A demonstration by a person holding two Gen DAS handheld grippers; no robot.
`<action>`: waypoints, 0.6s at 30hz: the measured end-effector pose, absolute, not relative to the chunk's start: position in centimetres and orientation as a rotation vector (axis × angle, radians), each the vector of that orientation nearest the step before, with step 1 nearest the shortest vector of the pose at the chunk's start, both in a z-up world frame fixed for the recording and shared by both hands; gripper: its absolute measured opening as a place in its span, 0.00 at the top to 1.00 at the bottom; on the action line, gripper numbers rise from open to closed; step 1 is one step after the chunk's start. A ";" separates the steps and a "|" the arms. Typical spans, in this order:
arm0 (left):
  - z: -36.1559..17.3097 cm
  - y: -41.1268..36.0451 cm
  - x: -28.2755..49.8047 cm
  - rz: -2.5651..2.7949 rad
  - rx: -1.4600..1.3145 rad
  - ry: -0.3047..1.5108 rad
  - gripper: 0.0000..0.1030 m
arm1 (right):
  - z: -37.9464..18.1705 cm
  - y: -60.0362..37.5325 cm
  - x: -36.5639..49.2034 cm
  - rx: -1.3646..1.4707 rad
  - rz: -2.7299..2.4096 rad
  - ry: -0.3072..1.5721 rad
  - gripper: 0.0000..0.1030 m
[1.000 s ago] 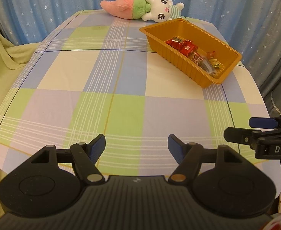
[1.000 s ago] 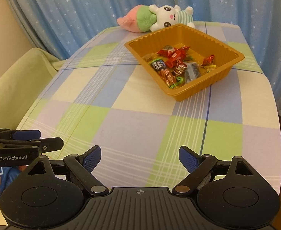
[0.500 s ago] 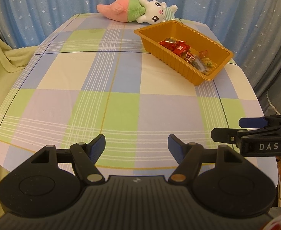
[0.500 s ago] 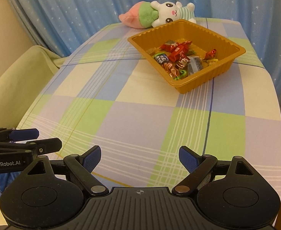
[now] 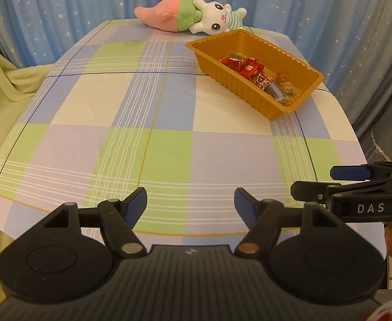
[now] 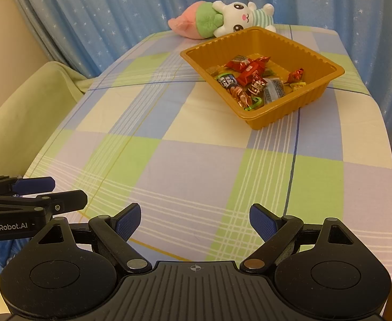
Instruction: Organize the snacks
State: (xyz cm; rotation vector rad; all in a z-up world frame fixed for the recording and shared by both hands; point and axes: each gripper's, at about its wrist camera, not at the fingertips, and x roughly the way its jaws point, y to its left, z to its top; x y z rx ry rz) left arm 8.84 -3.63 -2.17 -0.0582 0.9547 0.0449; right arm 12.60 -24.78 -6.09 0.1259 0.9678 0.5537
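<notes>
An orange plastic tray (image 5: pixel 300 101) (image 6: pixel 276 116) stands on the far right part of the checked tablecloth. Several wrapped snacks (image 5: pixel 252 70) (image 6: pixel 249 79) lie inside it. My left gripper (image 5: pixel 190 204) is open and empty, low over the table's near edge. My right gripper (image 6: pixel 194 222) is open and empty, also at the near edge. Each gripper shows in the other's view: the right one at the right side (image 5: pixel 340 179), the left one at the left side (image 6: pixel 43 190). Both are well short of the tray.
A plush toy (image 5: pixel 196 20) (image 6: pixel 222 18) lies at the table's far edge, right behind the tray. Blue starred curtains (image 5: pixel 62 5) hang behind. A pale green covered seat (image 6: pixel 22 112) stands left of the table.
Both grippers have pulled back toward the table's near edge, so the tray looks farther away. Both stay open and empty.
</notes>
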 end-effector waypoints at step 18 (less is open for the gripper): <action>-2.2 -3.8 9.0 0.041 -0.053 0.956 0.32 | -6.2 -24.8 12.6 0.126 0.554 0.969 0.15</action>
